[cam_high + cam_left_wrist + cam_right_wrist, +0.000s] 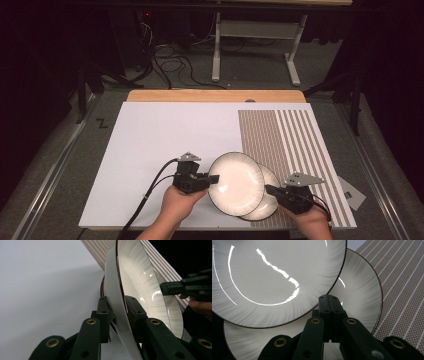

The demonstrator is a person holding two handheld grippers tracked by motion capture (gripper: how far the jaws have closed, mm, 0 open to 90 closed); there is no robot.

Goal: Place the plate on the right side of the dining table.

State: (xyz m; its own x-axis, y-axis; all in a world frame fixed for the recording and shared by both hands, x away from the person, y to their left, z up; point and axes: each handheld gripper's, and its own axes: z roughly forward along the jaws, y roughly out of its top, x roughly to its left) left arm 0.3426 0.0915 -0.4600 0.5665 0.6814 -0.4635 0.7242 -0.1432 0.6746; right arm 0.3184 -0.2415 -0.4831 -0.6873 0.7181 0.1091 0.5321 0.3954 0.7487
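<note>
The left tongs [214,179] are clamped on the left rim of the upper plate [236,183]; in the left gripper view one jaw sits under the rim and the other on its inner face, both pads pressing on the plate [140,287]. The right tongs [268,189] have their jaws pressed flat together. In the right gripper view they [329,300] point over the lower plate [359,297], with their tips at the edge of the upper plate [274,277]; whether anything is pinched between them cannot be told.

The upper plate is tilted, raised at its left side, and overlaps most of the lower plate [269,200], which lies near the front edge of the table [165,130]. Both are white with a thin dark rim and fine grey streaks running inward. The upper plate covers the lower one's left and middle, so only a crescent of it shows at the right.

Under the plates lies a white board, whose right part carries a brown patterned panel [257,132] and brown and white stripes [300,135]. A strip of wooden table edge shows beyond the board. On the floor to the right lies a small grey card [351,192]. Further back stand a white table frame [252,45] and loose black cables [172,65].
</note>
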